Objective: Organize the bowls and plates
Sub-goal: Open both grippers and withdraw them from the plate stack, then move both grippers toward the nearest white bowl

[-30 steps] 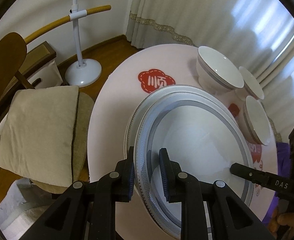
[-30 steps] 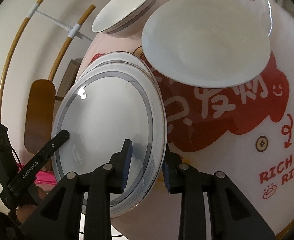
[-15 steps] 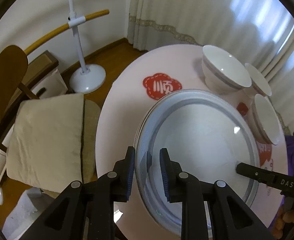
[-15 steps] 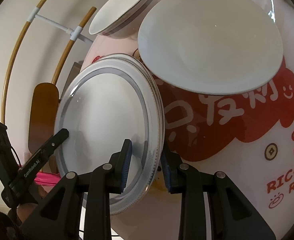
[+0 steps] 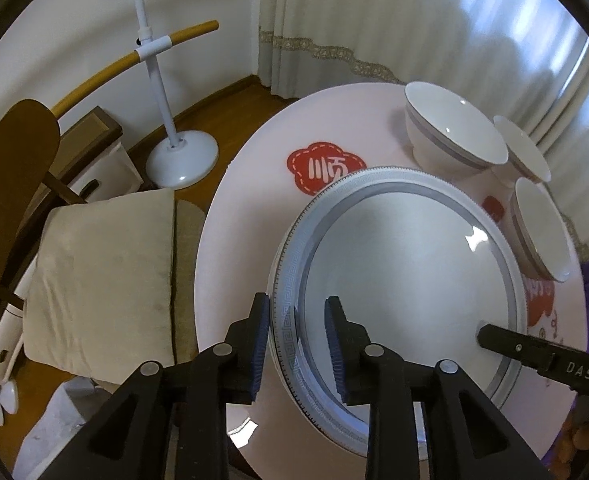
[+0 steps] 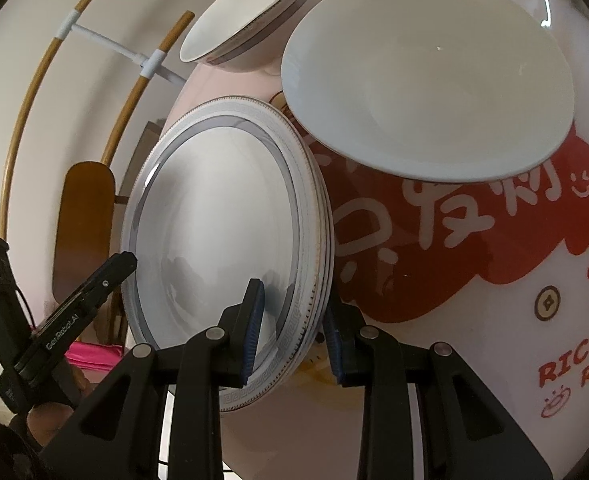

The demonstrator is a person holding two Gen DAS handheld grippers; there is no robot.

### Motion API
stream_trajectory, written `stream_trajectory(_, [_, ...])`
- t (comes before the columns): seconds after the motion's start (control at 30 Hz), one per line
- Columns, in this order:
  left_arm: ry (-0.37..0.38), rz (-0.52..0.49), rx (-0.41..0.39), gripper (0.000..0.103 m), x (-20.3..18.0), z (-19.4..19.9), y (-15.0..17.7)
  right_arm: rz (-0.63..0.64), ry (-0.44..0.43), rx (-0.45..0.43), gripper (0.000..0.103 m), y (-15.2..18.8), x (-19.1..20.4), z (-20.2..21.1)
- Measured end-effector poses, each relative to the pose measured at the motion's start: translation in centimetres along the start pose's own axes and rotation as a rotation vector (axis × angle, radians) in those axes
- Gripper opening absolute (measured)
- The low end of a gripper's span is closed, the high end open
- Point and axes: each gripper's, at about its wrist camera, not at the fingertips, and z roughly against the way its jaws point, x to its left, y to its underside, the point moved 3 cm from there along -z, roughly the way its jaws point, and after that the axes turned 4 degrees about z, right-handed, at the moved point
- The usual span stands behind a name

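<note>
Both grippers slackening on the plate stack

The top plate point(image 5: 410, 276) sits on the stack, beside the bowls point(image 5: 454, 128). Left gripper point(image 5: 297, 334) straddles its near rim, jaws just opened, pads clear; right gripper point(image 6: 292, 322) straddles the opposite rim, also easing apart.

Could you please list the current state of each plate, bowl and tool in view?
Grey-rimmed white ceramic plate: lying flat on top of the plate stack, rim between both tools.
Plate stack: resting on the pink round table.
Left tool: jaws just opened, straddling the rim with gaps showing.
Right tool: open, astride the stack's edge.
Grey-banded white bowl: upright, empty.
Plain white shallow bowl: upright, empty.
</note>
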Motion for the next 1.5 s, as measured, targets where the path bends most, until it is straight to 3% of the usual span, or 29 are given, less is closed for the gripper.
stream_trajectory(0.07, [-0.002,-0.005,0.007,0.034,-0.3,0.3,0.2,0.013,0.016,0.007,0.031,0.1,0.3,0.1])
stream_trajectory(0.17, [0.006,-0.02,0.011,0.048,-1.0,1.0,0.5,0.037,0.025,0.008,0.033,0.0,0.8,0.4])
stream_trajectory(0.23, [0.013,-0.025,0.01,0.063,-1.5,1.6,0.6,0.053,0.036,0.011,0.036,0.0,1.0,0.9])
stream_trajectory(0.3, [0.024,-0.027,0.003,0.069,-2.1,2.4,0.7,0.063,0.039,0.005,0.04,0.2,1.2,1.6])
stream_trajectory(0.4, [0.034,-0.026,-0.005,0.073,-2.9,3.8,0.9,0.086,0.053,-0.01,0.048,0.1,1.3,3.1])
stream_trajectory(0.57, [0.059,-0.023,-0.02,0.077,-4.2,6.6,1.5,0.13,0.074,-0.022,0.053,-0.1,1.2,6.3])
stream_trajectory(0.63, [0.079,-0.017,-0.024,0.08,-5.0,7.7,1.8,0.15,0.078,-0.033,0.064,-0.2,1.2,7.8])
stream_trajectory(0.7, [0.088,-0.008,-0.025,0.083,-5.8,8.7,2.0,0.163,0.079,-0.044,0.068,-0.4,1.3,8.8])
stream_trajectory(1.0, [0.046,0.017,-0.063,0.087,-11.6,11.9,1.8,0.222,0.052,-0.056,0.07,-2.3,-0.5,12.9])
stream_trajectory(1.3, [-0.059,0.201,-0.122,0.089,-19.0,13.6,2.5,0.386,-0.005,-0.014,0.08,-5.7,-5.7,15.8])
stream_trajectory(1.5, [-0.079,0.209,-0.121,0.089,-23.2,14.2,2.9,0.392,-0.033,0.002,0.081,-7.2,-8.5,17.1])
